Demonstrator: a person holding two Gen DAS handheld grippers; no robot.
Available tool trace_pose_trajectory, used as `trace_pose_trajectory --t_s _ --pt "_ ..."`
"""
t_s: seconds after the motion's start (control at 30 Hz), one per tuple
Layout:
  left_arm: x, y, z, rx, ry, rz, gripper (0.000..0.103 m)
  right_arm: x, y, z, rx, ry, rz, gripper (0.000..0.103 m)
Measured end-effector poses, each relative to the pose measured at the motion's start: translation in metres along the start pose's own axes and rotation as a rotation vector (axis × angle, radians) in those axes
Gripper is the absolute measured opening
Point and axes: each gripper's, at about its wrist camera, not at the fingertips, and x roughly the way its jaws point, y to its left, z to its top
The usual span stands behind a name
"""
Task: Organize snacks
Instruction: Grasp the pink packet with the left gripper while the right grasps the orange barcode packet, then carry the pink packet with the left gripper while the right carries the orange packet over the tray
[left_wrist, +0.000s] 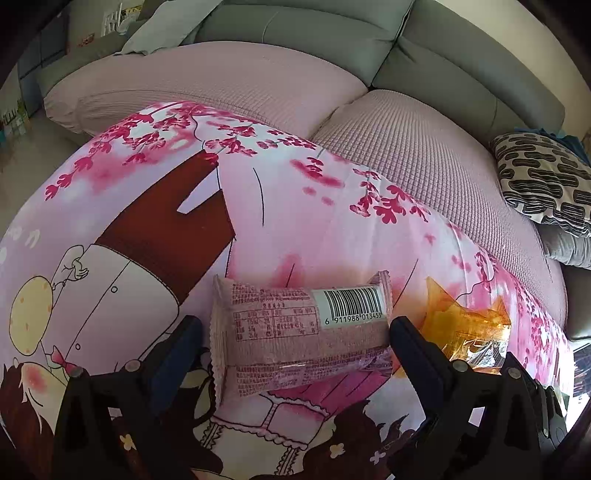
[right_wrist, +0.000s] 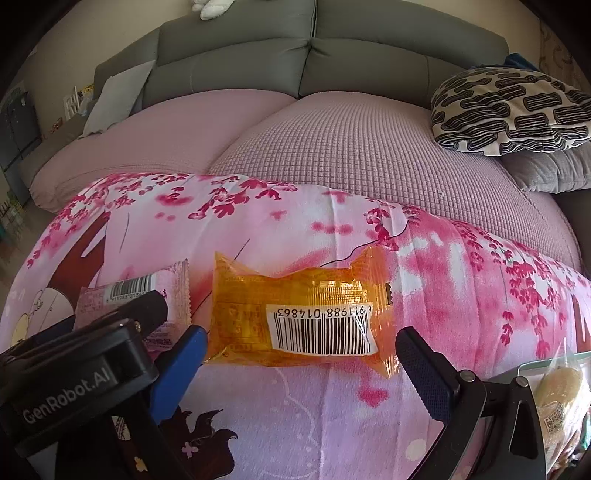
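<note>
The pink snack packet (left_wrist: 299, 328) and the orange snack packet (right_wrist: 295, 321) lie side by side on the floral cloth (right_wrist: 332, 229), each framed by the spread fingers of the left claw (left_wrist: 295, 332) and right claw (right_wrist: 301, 354). Both are judged light, crinkly and crushable, best pinched across the middle. A clear container (right_wrist: 565, 398) at the right edge holds wrapped snacks.

Pink snack pack (left_wrist: 299, 328) left of orange snack pack (right_wrist: 295, 321), both on cloth (right_wrist: 332, 406).
</note>
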Motion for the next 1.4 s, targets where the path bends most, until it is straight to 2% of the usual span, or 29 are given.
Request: trace_pose_trajectory --t_s 0.1,0.3,0.37,0.4,0.63,1.0,1.4 --pt "0.001 0.0 0.0 -0.001 -0.002 0.005 0.101 -0.001 -0.001 -0.001 0.001 -0.007 0.006 0.103" --pt "0.0 0.001 -0.001 -0.007 0.0 0.001 0.099 -0.001 -0.005 -0.002 0.02 -0.004 0.036 0.088" --pt "-0.001 0.0 -0.002 -0.001 0.001 -0.001 0.093 -0.002 -0.006 -0.003 0.024 -0.004 0.042 0.086" --pt "-0.001 0.0 -0.002 -0.001 0.002 -0.007 0.087 -0.003 -0.006 -0.004 0.026 -0.004 0.047 0.084" --pt "-0.005 0.001 -0.002 -0.014 0.002 -0.063 0.072 -0.007 -0.005 -0.005 0.025 -0.005 0.048 0.077" --pt "-0.021 0.001 0.005 -0.039 -0.017 -0.114 0.072 -0.032 -0.008 -0.007 0.036 -0.03 0.055 0.076" --pt "-0.052 -0.002 -0.001 -0.033 0.015 -0.118 0.071 -0.071 -0.017 -0.025 0.071 -0.008 0.05 0.076"
